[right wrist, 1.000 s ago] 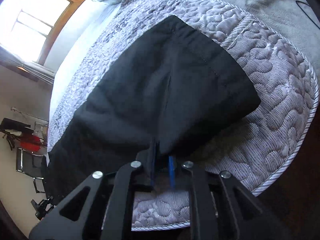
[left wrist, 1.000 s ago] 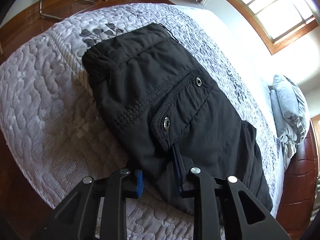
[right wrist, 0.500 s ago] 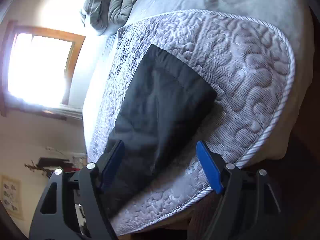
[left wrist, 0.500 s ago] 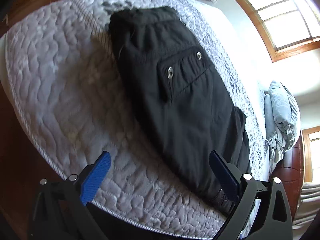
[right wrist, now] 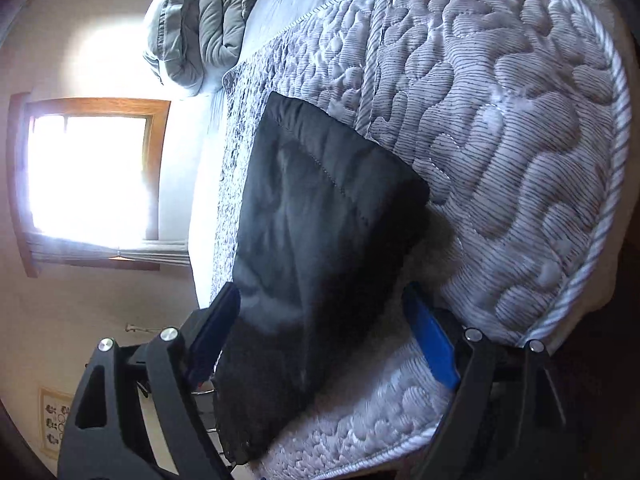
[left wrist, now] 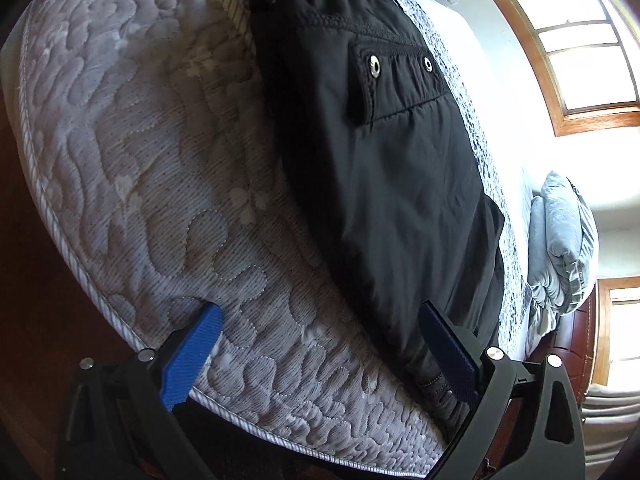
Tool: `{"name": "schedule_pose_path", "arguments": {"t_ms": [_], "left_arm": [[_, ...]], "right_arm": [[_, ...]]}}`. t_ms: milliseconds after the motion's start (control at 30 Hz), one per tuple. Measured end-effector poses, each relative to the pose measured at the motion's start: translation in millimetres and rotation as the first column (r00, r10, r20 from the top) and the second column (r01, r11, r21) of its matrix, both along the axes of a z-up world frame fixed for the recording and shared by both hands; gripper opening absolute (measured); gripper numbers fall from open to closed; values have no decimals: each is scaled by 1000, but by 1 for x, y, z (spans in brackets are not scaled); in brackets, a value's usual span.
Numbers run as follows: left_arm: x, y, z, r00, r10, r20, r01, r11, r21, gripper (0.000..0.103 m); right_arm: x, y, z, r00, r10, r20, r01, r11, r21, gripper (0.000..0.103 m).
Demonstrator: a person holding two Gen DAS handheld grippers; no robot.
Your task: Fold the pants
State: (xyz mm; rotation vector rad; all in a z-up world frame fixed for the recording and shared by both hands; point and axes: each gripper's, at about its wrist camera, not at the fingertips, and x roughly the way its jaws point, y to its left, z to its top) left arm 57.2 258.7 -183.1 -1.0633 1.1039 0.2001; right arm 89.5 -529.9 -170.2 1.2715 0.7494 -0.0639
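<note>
Both grippers, left [left wrist: 318, 344] and right [right wrist: 326, 330], let go of the pants [left wrist: 384, 152], now wide open and empty above them, so this fold looks done.

A home bedroom: quilted mattress [left wrist: 140, 152], rumpled bedding [right wrist: 196, 20], wood-framed window [left wrist: 580, 40].

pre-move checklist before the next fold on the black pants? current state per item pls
1. Left gripper open, holding nothing: ok.
2. Right gripper open, holding nothing: ok.
3. Black pants lie as one long strip on the quilted mattress, leg on leg: ok.
4. Hem end flat, corners on the mattress: ok.
5. Waist end near the far mattress edge; whether it overhangs: cannot tell.
6. Pocket flap lies closed, snaps visible: ok.
</note>
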Motion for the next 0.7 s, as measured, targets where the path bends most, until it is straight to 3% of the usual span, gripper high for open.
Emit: {"name": "schedule_pose_path", "arguments": {"t_ms": [167, 333, 400, 567, 700], "left_arm": [[8, 0, -5, 999, 20, -26, -20, 1000, -12, 99], [14, 1, 3, 999, 40, 13, -40, 999, -7, 99], [18, -2, 6, 999, 33, 25, -33, 999, 7, 99], [28, 0, -5, 998, 68, -7, -67, 998, 10, 99], [43, -12, 4, 1000, 19, 9, -20, 995, 93, 99]], "right_arm": [[15, -2, -2, 1000, -17, 16, 17, 1000, -4, 78], [26, -6, -6, 1000, -11, 2, 11, 1000, 4, 27], [29, -9, -7, 1000, -1, 6, 1, 1000, 8, 17], [40, -10, 15, 998, 54, 27, -52, 997, -64, 12], [48, -22, 41, 994, 71, 79, -65, 995, -78, 11]]}}
